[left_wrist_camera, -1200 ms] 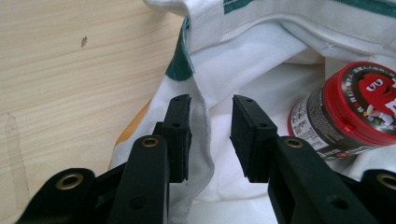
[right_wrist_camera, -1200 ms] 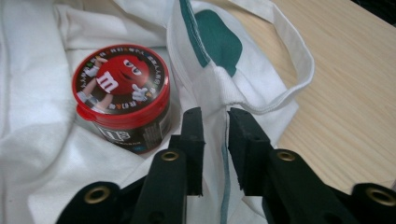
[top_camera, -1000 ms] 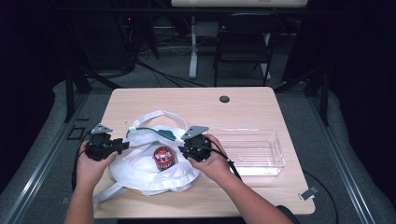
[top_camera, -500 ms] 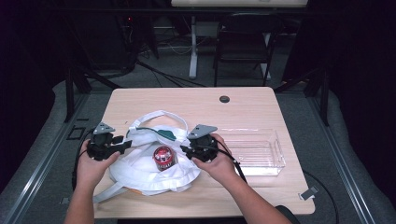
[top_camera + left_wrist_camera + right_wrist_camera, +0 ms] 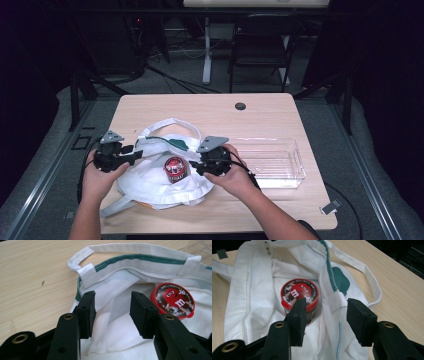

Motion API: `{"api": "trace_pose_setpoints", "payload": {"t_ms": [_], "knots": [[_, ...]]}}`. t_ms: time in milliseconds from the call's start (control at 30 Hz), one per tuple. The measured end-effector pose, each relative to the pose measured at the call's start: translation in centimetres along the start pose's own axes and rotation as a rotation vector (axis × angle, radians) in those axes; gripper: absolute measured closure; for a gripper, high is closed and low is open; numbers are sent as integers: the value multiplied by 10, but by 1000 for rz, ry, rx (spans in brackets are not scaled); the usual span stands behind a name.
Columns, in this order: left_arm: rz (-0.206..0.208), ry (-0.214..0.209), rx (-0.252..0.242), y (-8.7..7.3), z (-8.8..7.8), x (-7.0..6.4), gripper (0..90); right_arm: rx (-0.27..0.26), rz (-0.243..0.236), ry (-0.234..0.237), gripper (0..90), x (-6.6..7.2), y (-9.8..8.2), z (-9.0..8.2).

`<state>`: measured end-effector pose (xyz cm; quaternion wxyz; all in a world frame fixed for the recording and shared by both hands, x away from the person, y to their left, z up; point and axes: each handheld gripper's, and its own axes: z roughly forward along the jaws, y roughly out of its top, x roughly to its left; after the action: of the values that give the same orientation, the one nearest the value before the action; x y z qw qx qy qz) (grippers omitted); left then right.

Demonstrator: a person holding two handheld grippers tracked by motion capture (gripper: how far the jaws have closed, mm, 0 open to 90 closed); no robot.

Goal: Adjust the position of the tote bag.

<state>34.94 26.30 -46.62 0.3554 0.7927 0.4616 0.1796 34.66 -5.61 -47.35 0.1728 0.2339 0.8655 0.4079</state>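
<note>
The tabletop is a pale wood-grain slab with rounded corners and a small dark round cap near its far edge. Both forearms come in from the near edge, the hands knuckles-up, each wrapped around a black tool aimed inward at the middle of the scene.

The white cloth bag lies slumped and creased on the near left half of the tabletop, soft woven fabric with flat strap handles and a green-trimmed hem around its mouth. To its right, just beside it, sits a clear plastic tray, rectangular, hard and glossy.

The left claw rests at the bag's left edge. In the left gripper view its jaws have just been opening and stand apart, released, with loose white cloth lying between the square black pads but not pinched by them. The right claw is at the bag's right side; its jaws have also just been opening and stand apart, holding nothing, with the green-edged hem running up between them.

The red-lidded candy jar stands upright inside the open bag, between the two claws, a small round tub with a printed cartoon lid. In the right gripper view the jar sits just beyond that claw's left-hand pad; whether they touch I cannot tell.
</note>
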Motion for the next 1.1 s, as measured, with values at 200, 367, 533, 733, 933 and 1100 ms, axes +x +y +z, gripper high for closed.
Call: {"api": "trace_pose_setpoints", "payload": {"t_ms": [200,367,533,733,933,1100], "knots": [[-4,-4,-2,2,-2,0,554,7,-49,53,492,3,10,6],[-4,-9,1,2,-1,0,547,34,-49,92,480,4,16,14],[-5,-12,-1,2,-1,0,548,56,-75,75,449,2,21,24],[-11,-7,-12,2,-1,0,554,45,-113,33,479,1,28,34],[-11,-15,4,2,-1,1,561,59,-101,37,511,-6,35,49],[-9,-9,1,2,-1,2,566,85,-64,31,566,-15,38,60]]}}
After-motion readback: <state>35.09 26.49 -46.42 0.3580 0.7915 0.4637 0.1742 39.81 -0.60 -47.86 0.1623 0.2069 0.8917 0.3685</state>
